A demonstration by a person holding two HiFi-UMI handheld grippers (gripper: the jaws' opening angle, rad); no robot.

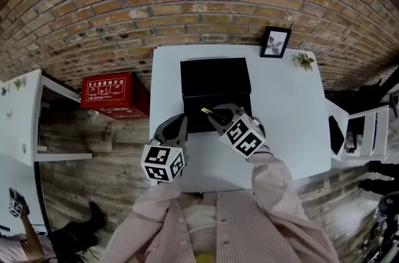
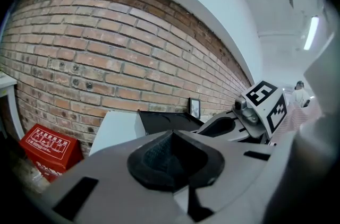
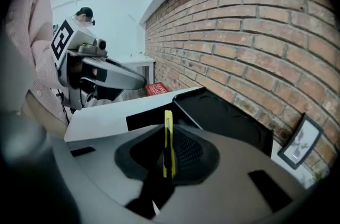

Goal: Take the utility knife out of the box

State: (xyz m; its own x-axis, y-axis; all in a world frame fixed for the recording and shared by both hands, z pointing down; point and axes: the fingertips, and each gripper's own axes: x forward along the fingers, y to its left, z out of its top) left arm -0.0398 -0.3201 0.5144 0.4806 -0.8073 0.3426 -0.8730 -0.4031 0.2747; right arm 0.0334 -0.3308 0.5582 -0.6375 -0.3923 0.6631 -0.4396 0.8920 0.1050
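Two risks stand out from here. The utility knife [image 3: 168,146] is pinched only across its thin yellow body, so it could pivot or slide out and drop back into the black box [image 1: 215,71] if the grip eases or the wrist jerks. Its tip could also snag the box's near wall if it is drawn back too low. The right gripper [image 1: 213,114] is clamped on the knife, which sits just above the box's near edge and looks nearly clear of the inside. That gripper tilts down towards the box from its near-right side. The left gripper [image 1: 177,126], jaws pressed together on nothing, rides flatter just off the box's near-left corner, over the worktop [image 1: 287,112]
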